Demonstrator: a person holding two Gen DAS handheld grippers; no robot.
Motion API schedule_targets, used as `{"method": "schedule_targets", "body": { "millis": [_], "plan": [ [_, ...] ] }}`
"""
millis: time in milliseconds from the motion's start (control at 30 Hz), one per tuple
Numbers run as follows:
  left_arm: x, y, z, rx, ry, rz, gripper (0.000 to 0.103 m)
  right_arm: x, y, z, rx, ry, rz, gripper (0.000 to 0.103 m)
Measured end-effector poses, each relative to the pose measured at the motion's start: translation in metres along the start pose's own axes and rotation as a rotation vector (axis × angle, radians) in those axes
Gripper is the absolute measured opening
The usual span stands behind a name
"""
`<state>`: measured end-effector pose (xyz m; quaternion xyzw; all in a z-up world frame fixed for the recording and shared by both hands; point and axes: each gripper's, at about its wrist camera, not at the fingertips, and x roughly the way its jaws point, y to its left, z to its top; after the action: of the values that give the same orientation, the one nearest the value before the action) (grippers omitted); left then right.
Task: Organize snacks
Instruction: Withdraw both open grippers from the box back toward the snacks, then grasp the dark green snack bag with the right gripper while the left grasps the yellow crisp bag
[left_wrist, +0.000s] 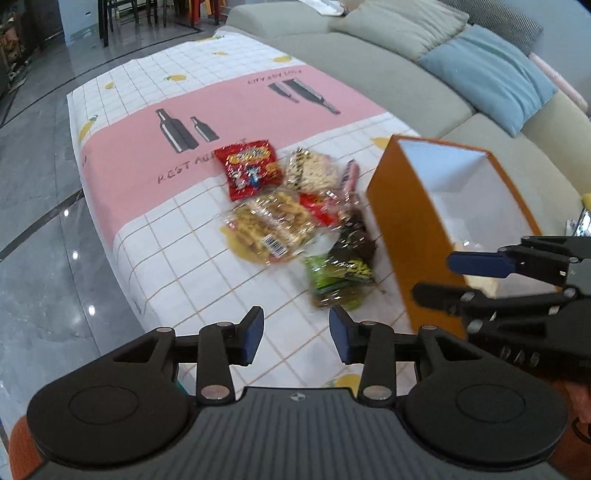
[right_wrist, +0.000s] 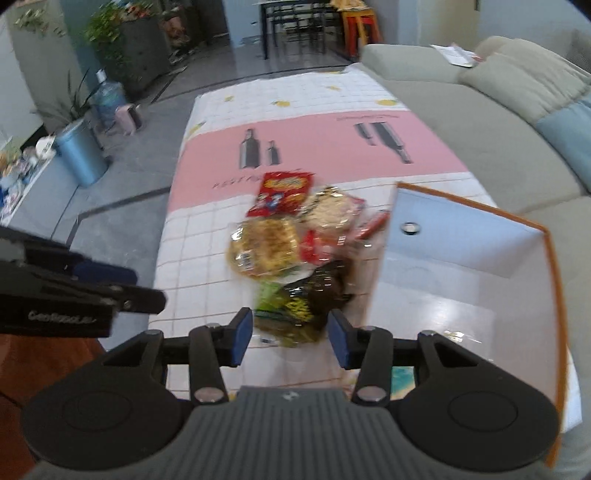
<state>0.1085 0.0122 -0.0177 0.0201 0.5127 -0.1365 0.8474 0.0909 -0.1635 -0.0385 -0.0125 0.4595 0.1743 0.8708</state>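
Note:
A pile of snack packets lies on the tablecloth: a red chip bag (left_wrist: 249, 168) (right_wrist: 282, 192), a clear bag of yellow biscuits (left_wrist: 267, 229) (right_wrist: 264, 247), a pale cracker pack (left_wrist: 314, 170) (right_wrist: 328, 212) and a green and black packet (left_wrist: 338, 273) (right_wrist: 295, 310) nearest me. An orange box (left_wrist: 406, 229) with a white inside (right_wrist: 461, 280) stands open to their right. My left gripper (left_wrist: 295, 334) is open and empty, short of the pile. My right gripper (right_wrist: 290, 339) is open and empty just before the green packet, and also shows in the left wrist view (left_wrist: 443, 277).
The table wears a white grid and pink cloth (left_wrist: 155, 147) (right_wrist: 325, 133). A grey sofa (left_wrist: 369, 74) (right_wrist: 498, 122) with a blue cushion (left_wrist: 487, 74) runs along the right. Grey tiled floor (left_wrist: 37, 221) lies left, with a blue bin (right_wrist: 79, 155) and plants.

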Motion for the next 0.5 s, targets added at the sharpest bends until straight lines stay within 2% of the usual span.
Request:
{"method": "schedule_targets", "body": {
  "millis": [67,233,333,500],
  "plan": [
    [0.008,0.004,0.0,0.027,0.011,-0.005,0.047,0.014,0.012,0.0,-0.059,0.019,0.011,0.045],
    [0.03,0.013,0.005,0.089,0.03,-0.006,0.048,0.054,0.022,0.007,-0.205,0.09,-0.03,0.045],
    [0.043,0.013,0.013,0.169,0.016,-0.007,0.057,0.077,0.019,0.014,-0.286,0.155,-0.037,0.045],
    [0.064,0.008,0.018,0.348,-0.021,0.038,0.058,0.104,0.018,0.021,-0.397,0.224,-0.076,0.045]
  ]
}}
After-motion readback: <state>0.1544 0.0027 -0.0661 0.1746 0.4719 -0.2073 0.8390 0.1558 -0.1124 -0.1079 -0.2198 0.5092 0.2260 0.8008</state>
